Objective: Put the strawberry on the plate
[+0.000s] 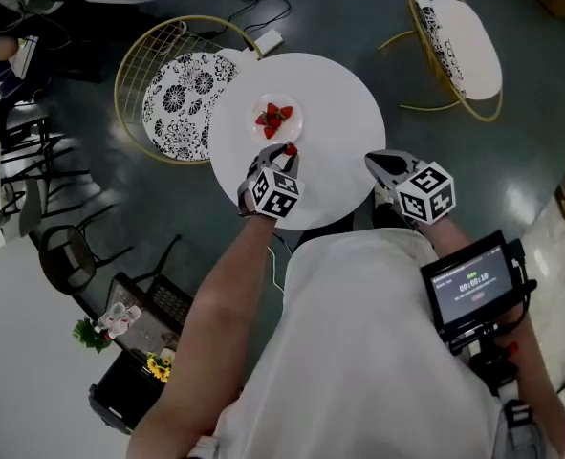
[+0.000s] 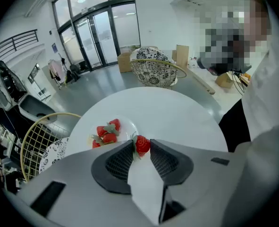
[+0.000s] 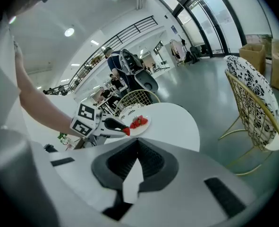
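Strawberries (image 1: pixel 273 117) on plate (image 1: pixel 294 128) (on table (image 1: pixel 344 146))

We find the white table (image 1: pixel 344 113) bare across its right and far parts, open to any gripper. On the plate (image 1: pixel 279 100) three strawberries (image 1: pixel 273 117) crowd the middle; its near rim is free, just beyond our left gripper (image 1: pixel 289 151) gripping a strawberry (image 1: pixel 290 147).

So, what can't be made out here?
- Left gripper view: the left claw hides the near rim of the small white round plate.
- Head view: the red strawberries piled on it are too small to count.
- Head view: the held red strawberry's height over the round white table is unreadable.
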A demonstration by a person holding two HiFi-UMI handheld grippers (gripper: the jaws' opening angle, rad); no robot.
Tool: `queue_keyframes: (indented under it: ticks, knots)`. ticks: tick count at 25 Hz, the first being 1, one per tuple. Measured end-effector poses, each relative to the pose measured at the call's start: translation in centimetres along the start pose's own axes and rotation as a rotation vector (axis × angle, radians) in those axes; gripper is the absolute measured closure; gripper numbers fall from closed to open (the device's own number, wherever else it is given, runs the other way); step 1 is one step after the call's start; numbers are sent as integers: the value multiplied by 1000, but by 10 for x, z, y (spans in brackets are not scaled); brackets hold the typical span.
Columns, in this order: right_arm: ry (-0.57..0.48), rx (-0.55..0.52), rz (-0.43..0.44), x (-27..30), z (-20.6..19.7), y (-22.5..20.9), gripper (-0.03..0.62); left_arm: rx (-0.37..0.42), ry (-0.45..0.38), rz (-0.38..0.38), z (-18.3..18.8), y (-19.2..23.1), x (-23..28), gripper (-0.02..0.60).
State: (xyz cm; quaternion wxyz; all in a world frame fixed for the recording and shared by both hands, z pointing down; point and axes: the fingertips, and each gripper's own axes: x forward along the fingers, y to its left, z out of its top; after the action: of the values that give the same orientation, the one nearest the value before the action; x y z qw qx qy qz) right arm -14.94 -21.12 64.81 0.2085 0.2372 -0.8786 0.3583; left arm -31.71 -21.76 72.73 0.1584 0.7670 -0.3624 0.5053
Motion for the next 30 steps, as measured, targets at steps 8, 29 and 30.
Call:
queue_keyframes:
  ticks: [8,29,30]
  knots:
    - [12,32,-36,-5,-3,-6,589,-8,48,14,15,32,25,463]
    - [-4,72,-80,-14,-6,-17,589,-32,122,-14,7,35,45,463]
    - [-3,73,-81,-14,-7,-17,589,-29,122,-14,7,35,46,463]
